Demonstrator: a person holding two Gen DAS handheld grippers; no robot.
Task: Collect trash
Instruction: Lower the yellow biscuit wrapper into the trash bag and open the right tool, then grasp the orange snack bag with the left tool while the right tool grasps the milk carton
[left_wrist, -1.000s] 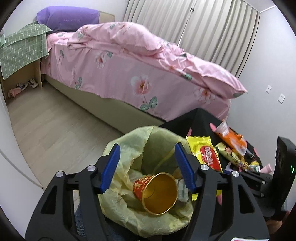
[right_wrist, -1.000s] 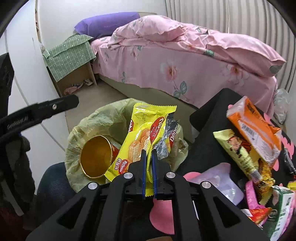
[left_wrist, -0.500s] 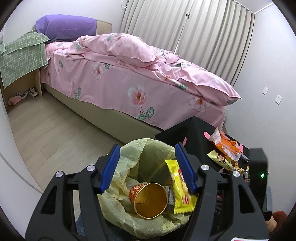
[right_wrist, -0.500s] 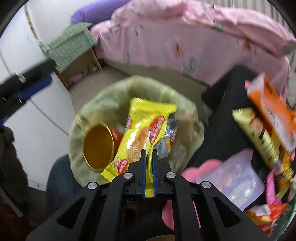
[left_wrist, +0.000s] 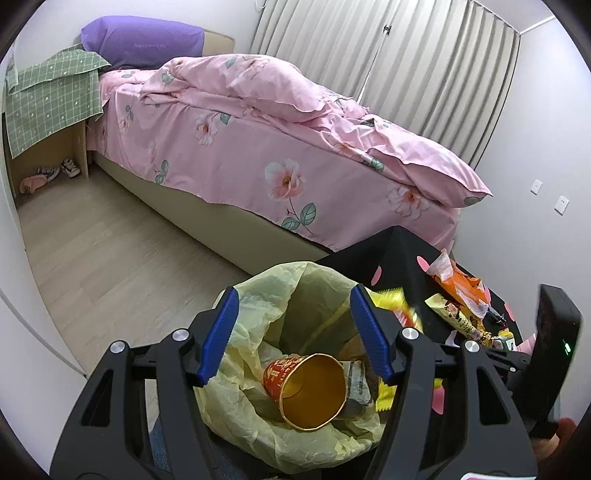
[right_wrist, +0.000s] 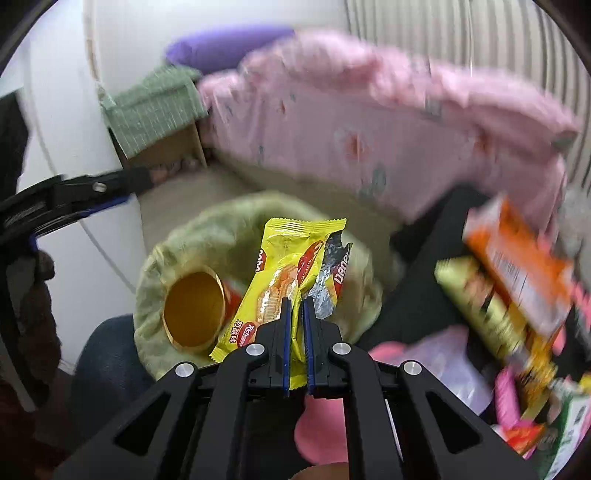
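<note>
Right wrist view blurred — right hand-held gripper (right_wrist: 296, 306) clamps yellow wrapper (right_wrist: 284, 273).

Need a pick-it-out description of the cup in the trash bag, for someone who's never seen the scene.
At the foot of the pink bed stands a yellow-lined bin bag. Inside lies the paper cup on its side, mouth toward the camera: red print outside, gold inside, the only round thing among flat wrappers.
</note>
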